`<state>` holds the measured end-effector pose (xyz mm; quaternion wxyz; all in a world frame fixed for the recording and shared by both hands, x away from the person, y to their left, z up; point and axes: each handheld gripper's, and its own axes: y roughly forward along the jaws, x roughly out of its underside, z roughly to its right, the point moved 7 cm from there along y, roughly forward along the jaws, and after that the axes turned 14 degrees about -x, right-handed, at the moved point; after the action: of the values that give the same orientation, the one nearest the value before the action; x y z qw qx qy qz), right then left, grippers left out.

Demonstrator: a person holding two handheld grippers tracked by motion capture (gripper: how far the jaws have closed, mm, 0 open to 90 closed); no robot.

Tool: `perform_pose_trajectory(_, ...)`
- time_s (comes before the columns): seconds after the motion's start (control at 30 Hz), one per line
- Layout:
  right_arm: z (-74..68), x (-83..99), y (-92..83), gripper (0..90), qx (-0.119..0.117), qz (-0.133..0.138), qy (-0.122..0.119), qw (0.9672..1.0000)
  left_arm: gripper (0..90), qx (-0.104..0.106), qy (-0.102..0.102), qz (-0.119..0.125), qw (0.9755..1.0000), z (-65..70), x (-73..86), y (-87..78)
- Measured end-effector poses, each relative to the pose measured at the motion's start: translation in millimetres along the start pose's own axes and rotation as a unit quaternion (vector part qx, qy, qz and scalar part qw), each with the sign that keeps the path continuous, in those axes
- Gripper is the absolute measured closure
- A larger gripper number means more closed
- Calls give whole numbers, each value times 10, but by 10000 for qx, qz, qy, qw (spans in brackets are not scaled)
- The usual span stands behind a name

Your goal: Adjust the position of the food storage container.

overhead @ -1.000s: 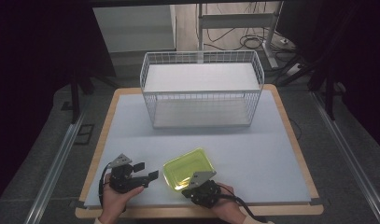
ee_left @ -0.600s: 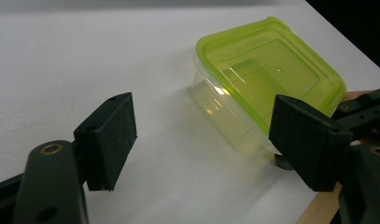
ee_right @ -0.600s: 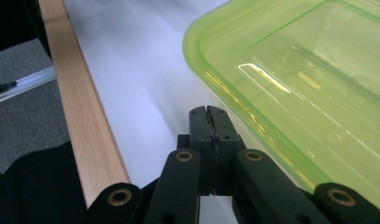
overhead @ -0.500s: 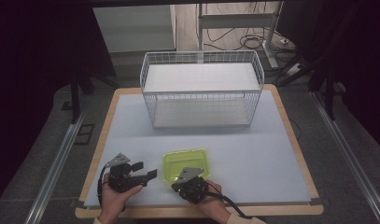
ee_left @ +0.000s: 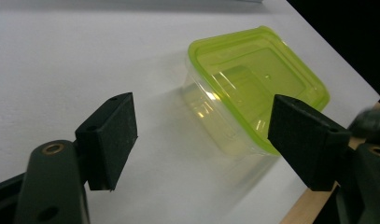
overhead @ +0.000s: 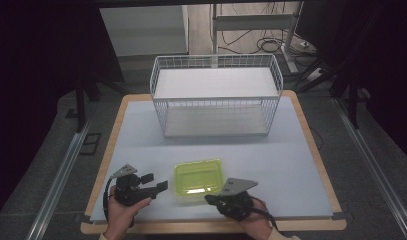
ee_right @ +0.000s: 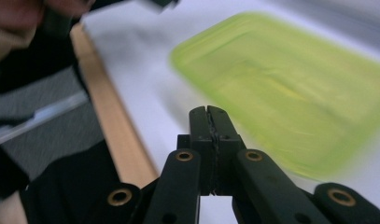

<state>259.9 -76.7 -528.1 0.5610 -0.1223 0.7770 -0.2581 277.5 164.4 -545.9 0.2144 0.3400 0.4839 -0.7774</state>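
Pressed-together, empty jaws are revealed by the right gripper view on the right hand-held gripper; the left hand-held gripper is seen spread wide, empty, facing the clear square plastic container with yellow-green lid.

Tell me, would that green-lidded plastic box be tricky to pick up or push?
Probably light: the box looks empty through its clear walls. It would likely slide easily on the smooth table when pushed. Its glossy lid and thin sides may be slippery and flex under a claw.
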Motion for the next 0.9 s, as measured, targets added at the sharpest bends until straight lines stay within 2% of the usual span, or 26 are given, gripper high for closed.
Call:
perform_pose_trajectory(0.07,107,-24,-179,900,127,199,111,9997,244,31,7,-17,10000,13,-3,-3)
perform_pose_trajectory(0.1,211,-24,-315,900,251,315,236,9989,245,52,-6,-20,10000,25,-8,-5)
perform_pose_trajectory(0.13,211,-24,-315,900,251,315,236,9989,245,52,-6,-20,10000,25,-8,-5)
perform_pose_trajectory(0.27,433,12,-557,898,410,511,550,9963,246,67,-30,-44,10000,23,-14,-10)
perform_pose_trajectory(0.33,528,28,-649,883,403,596,754,9945,246,76,-76,-67,9999,19,-18,-12)
perform_pose_trajectory(0.43,586,38,-695,855,392,621,803,9941,246,131,-135,-94,9998,30,-26,-18)
perform_pose_trajectory(0.5,600,38,-700,774,346,650,839,9938,246,179,-154,-105,9997,43,-35,-27)
perform_pose_trajectory(0.63,597,21,-681,512,76,695,972,9928,246,258,-217,-127,9994,64,-50,-43)
perform_pose_trajectory(0.67,597,21,-681,512,76,695,972,9928,246,313,-247,-152,9991,71,-56,-48)
perform_pose_trajectory(0.73,604,4,-670,431,-55,731,1198,9901,247,393,-330,-159,9986,80,-70,-58)
perform_pose_trajectory(0.77,630,-8,-679,394,-16,823,1268,9885,248,445,-353,-193,9982,85,-75,-62)
perform_pose_trajectory(0.83,642,-10,-680,380,-13,845,1300,9879,248,452,-366,-218,9981,88,-74,-60)
perform_pose_trajectory(0.9,676,-6,-660,346,-128,808,1479,9856,248,484,-397,-263,9977,96,-69,-48)
